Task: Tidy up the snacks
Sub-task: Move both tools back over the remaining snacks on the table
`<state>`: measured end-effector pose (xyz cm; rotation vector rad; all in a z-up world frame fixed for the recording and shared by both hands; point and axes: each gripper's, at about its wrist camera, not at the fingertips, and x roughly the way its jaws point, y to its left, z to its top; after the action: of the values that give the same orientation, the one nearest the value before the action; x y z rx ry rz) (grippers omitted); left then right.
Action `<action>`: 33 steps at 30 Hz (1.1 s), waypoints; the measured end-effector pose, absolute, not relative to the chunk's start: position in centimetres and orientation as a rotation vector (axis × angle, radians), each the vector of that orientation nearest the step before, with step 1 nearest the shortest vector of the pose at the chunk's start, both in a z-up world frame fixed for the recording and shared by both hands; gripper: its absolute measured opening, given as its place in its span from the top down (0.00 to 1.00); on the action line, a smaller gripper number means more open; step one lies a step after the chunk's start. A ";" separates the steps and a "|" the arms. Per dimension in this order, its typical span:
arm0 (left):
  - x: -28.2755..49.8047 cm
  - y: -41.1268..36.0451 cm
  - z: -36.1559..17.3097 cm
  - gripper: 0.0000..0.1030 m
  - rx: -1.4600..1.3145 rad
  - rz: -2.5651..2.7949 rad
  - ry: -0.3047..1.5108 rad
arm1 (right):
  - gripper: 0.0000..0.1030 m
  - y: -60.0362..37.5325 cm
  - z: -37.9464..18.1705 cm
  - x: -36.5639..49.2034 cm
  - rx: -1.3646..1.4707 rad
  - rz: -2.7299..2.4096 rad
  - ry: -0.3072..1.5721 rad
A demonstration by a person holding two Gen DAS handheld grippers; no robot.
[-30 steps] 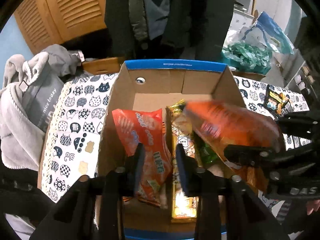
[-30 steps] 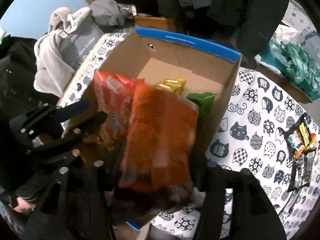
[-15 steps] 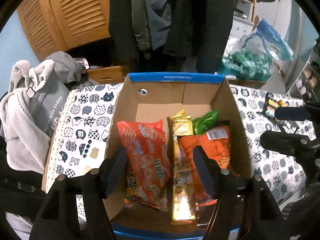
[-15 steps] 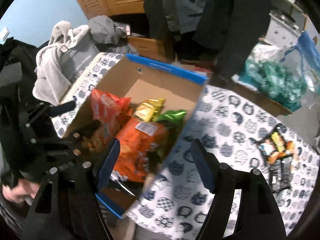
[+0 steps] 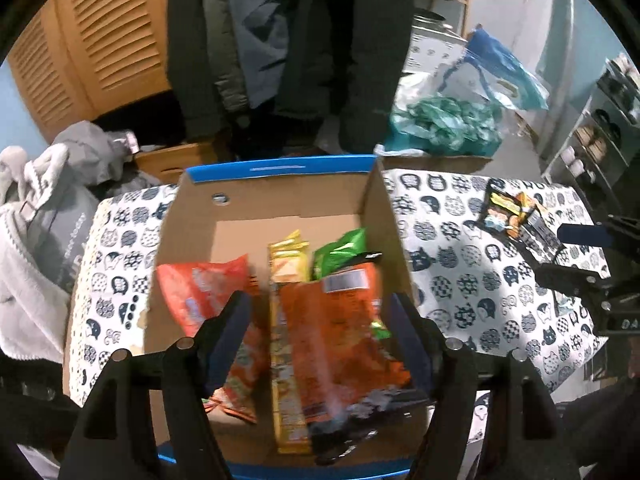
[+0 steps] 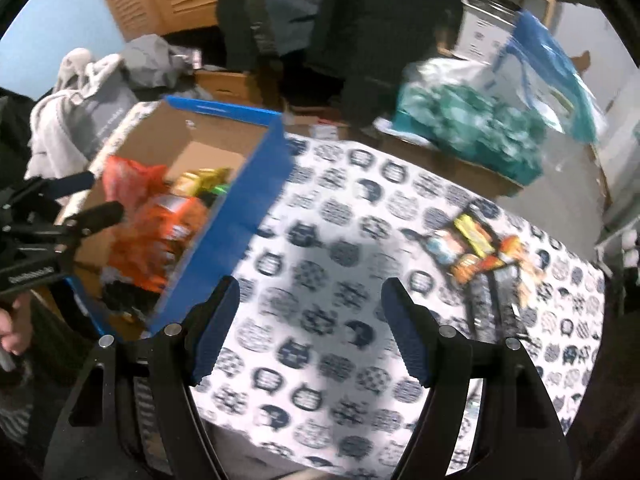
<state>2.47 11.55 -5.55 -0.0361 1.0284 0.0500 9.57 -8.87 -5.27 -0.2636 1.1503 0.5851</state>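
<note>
While the left gripper (image 5: 320, 320) hangs over the open cardboard box (image 5: 276, 208) with its jaws spread wide and nothing between them, four snack packets lie inside: a red packet (image 5: 200, 292) on the left, a long yellow packet (image 5: 288, 320) down the middle, a large orange bag (image 5: 340, 332) on the right with its barcode label facing up, and a green packet (image 5: 340, 256) behind the orange one, partly tucked under it. All four run lengthwise from the near wall toward the far wall, side by side and overlapping a little at the edges. The box has a blue outer rim and sits on a table covered by a cat-print cloth (image 5: 452, 264).

Off to the right of the box, the right gripper (image 6: 310, 326) hovers above the bare cloth (image 6: 320, 280), jaws likewise wide apart and empty. Well away from the box, toward the far right part of the table, a small pile of dark snack packets (image 6: 476, 252) with orange and yellow print rests on the cloth; the same pile (image 5: 516, 220) shows in the left wrist view, just beyond the right gripper's fingers.

A grey fleece garment (image 5: 36, 240) is heaped to the left of the table, dark coats (image 5: 288, 40) hang behind the box, and a teal plastic bag (image 6: 472, 136) sits beyond the far edge of the table
</note>
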 end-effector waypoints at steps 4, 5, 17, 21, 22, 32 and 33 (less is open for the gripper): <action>3.0 9.0 -5.6 0.28 0.011 0.021 1.036 | 0.28 -12.0 -5.9 10.2 -0.233 0.546 1.159; 3.2 8.3 -5.6 0.28 0.025 0.012 1.039 | 0.28 -12.8 -6.0 10.4 -0.222 0.535 1.161; 4.7 1.6 -7.2 0.23 0.120 -0.074 1.096 | 0.27 -21.1 -8.2 13.0 -0.170 0.415 1.197; 5.7 -0.2 -7.8 0.23 0.127 -0.104 1.118 | 0.27 -23.0 -9.5 13.9 -0.200 0.383 1.205; 5.9 -0.6 -8.0 0.23 0.134 -0.109 1.122 | 0.27 -23.4 -9.9 14.2 -0.197 0.382 1.212; 10.2 -5.9 -10.8 0.23 0.229 -0.170 1.147 | 0.27 -24.6 -14.2 17.2 -0.297 0.415 1.264; 10.6 -6.4 -11.1 0.23 0.240 -0.177 1.149 | 0.27 -24.5 -14.6 17.4 -0.315 0.418 1.267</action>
<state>10.64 -6.38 -11.06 0.2400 1.1487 -0.1767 17.40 -24.49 -14.64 -0.3155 1.2670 0.4176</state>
